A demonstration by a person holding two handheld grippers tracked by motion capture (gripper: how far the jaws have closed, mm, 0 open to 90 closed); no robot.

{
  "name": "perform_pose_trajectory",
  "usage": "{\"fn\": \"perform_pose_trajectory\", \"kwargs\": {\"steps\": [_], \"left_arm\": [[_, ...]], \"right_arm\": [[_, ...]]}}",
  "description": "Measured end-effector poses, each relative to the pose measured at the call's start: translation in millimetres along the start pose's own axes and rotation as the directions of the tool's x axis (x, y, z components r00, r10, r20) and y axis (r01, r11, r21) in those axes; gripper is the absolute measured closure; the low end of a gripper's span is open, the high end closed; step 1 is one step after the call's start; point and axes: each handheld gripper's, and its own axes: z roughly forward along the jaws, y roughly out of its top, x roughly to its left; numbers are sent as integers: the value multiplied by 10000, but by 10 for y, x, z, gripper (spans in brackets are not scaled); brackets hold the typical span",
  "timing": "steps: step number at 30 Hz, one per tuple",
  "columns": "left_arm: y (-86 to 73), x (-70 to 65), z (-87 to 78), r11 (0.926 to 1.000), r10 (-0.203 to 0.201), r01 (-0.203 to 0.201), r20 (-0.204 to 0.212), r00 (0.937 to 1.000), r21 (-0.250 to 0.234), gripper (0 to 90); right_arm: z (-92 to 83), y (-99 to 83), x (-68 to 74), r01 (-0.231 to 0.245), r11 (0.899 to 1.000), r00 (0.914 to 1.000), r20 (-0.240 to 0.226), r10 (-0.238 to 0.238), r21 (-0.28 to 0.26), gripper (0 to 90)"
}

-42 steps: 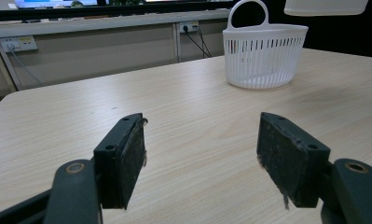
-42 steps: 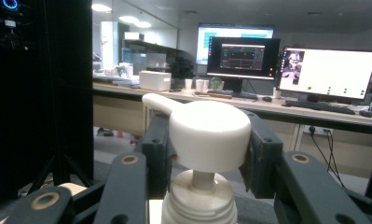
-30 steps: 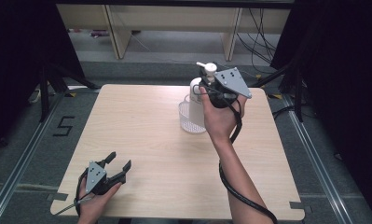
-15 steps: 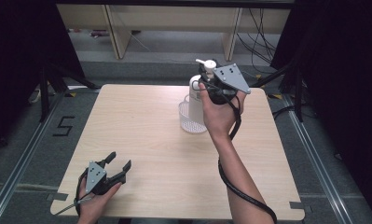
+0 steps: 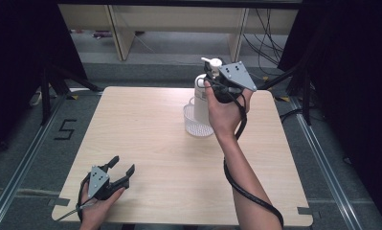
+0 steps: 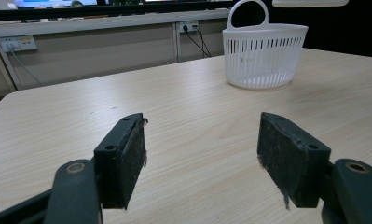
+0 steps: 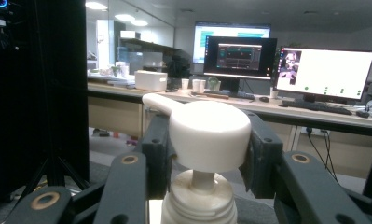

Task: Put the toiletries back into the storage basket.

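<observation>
My right gripper (image 5: 210, 73) is shut on the white pump head (image 7: 209, 133) of a white pump bottle (image 5: 200, 92) and holds it upright at the back of the table. The spout points left in the right gripper view, and both pads (image 7: 158, 149) press the cap's sides. The bottle hangs over a white slotted basket (image 5: 196, 125); its lower end is hidden by the hand, so I cannot tell whether it reaches into the basket. My left gripper (image 5: 122, 165) rests open near the front left corner. Nothing lies between its jaws (image 6: 200, 158), which face the basket (image 6: 263, 56).
The pale wooden table (image 5: 145, 129) stands on a dark floor with a taped "5" (image 5: 64, 129) at the left. Shelving legs (image 5: 117, 33) rise behind the table. A black cable (image 5: 248, 191) trails along the right forearm. Desks with lit monitors (image 7: 323, 72) lie beyond.
The right gripper has risen slightly with the bottle in it. The left gripper has stayed where it was.
</observation>
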Motion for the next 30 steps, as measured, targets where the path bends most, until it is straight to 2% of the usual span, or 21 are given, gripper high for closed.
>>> {"fn": "perform_pose_trajectory", "kwargs": {"steps": [2, 3, 4, 7, 8, 17, 19, 30], "left_arm": [[0, 0, 0, 10000, -13, 13, -6, 10000, -1, 317], [0, 1, 0, 10000, -16, 16, -6, 10000, 3, 317], [0, 1, 0, 10000, -17, 17, -8, 10000, 6, 317], [0, 0, 1, 10000, -14, 14, -6, 10000, 8, 317], [0, 1, 0, 10000, -21, 22, -4, 10000, 5, 317], [0, 2, 0, 10000, -21, 21, -1, 10000, 3, 317], [0, 1, 0, 10000, -12, 12, 2, 10000, 2, 317], [0, 1, -1, 10000, -1, 1, 9, 10000, 3, 316]], "right_arm": [[14, -4, 3, -171, 9998, 9998, -41, 172, 86, 599], [24, -3, -11, 5, 10000, 10000, 31, -5, 21, 599], [30, -5, -3, -148, 9998, 9999, -25, 149, 92, 599], [42, -3, -4, -226, 9997, 9997, 12, 226, 123, 599], [63, 2, -17, -26, 10000, 10000, 54, 26, 50, 599], [134, 3, -18, -19, 9999, 10000, 17, 19, 135, 599], [155, 7, -6, -142, 9998, 9999, -22, 142, 142, 599], [246, 5, -19, 7, 9999, 10000, -53, -6, 146, 599]]}}
